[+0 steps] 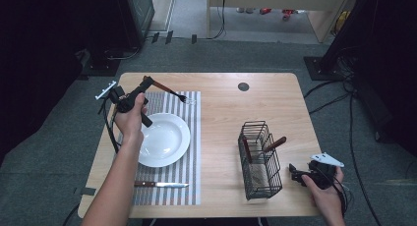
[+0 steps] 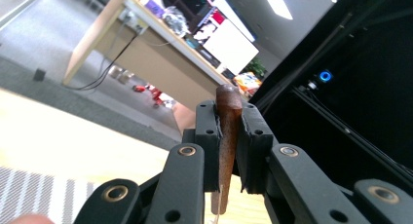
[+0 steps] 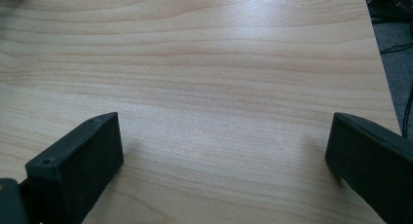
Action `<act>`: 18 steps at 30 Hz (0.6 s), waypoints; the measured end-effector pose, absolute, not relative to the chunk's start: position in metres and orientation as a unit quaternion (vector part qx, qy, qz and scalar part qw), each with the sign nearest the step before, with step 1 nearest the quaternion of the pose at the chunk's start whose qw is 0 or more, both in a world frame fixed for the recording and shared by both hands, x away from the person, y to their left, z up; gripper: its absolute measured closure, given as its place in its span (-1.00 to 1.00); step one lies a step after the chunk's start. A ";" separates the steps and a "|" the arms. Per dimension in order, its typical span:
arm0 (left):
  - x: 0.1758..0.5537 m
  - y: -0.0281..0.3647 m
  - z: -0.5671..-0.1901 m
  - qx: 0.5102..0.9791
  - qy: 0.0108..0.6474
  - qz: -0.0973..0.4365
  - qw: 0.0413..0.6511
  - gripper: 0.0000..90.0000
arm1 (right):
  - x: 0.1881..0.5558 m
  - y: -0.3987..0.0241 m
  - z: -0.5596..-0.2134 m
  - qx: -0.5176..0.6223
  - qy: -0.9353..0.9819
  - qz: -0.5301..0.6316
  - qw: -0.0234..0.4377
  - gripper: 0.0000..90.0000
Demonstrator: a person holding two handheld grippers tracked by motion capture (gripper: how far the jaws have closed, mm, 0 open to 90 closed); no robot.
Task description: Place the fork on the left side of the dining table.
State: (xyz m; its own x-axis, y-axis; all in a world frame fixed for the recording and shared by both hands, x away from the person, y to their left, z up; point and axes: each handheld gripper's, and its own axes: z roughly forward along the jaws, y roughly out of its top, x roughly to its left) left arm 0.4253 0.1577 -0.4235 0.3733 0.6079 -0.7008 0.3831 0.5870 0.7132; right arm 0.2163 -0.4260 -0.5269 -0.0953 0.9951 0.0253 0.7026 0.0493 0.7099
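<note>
My left gripper (image 1: 146, 82) is shut on the brown wooden handle of a fork (image 1: 169, 91), held above the far end of the striped placemat (image 1: 184, 179); the tines point right. In the left gripper view the fork handle (image 2: 227, 136) stands clamped between the two black jaws of the left gripper (image 2: 227, 146). A white plate (image 1: 164, 140) lies on the placemat, and a knife (image 1: 160, 184) with a wooden handle lies near its front edge. My right gripper (image 1: 294, 173) rests low at the table's front right, next to a black wire basket (image 1: 260, 159). Its jaws stand wide apart over bare wood, right gripper (image 3: 224, 151).
The wire basket holds two wooden-handled utensils (image 1: 274, 144) upright. A dark round cap (image 1: 243, 86) sits in the table (image 1: 231, 113) near its far edge. Cables trail on the floor at the right.
</note>
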 end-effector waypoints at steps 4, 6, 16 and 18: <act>0.434 0.167 -0.440 0.443 0.579 0.077 0.680 0.83 | 0.216 -0.426 -0.527 0.624 0.680 0.293 0.250 -1.00; 0.438 0.172 -0.449 0.429 0.592 0.070 0.678 0.83 | 0.216 -0.426 -0.527 0.624 0.680 0.293 0.250 -1.00; 0.449 0.187 -0.482 0.389 0.647 0.057 0.654 0.83 | 0.216 -0.426 -0.527 0.624 0.680 0.292 0.250 -1.00; 0.449 0.187 -0.488 0.383 0.657 0.054 0.648 0.83 | 0.216 -0.426 -0.527 0.624 0.680 0.293 0.250 -1.00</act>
State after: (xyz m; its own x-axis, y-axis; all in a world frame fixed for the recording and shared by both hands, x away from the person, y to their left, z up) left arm 0.4491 0.1871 -0.4877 0.1318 0.5726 -0.8091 0.4323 0.7014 0.5668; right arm 0.2163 -0.4260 -0.5269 -0.0953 0.9951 0.0253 0.7025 0.0492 0.7100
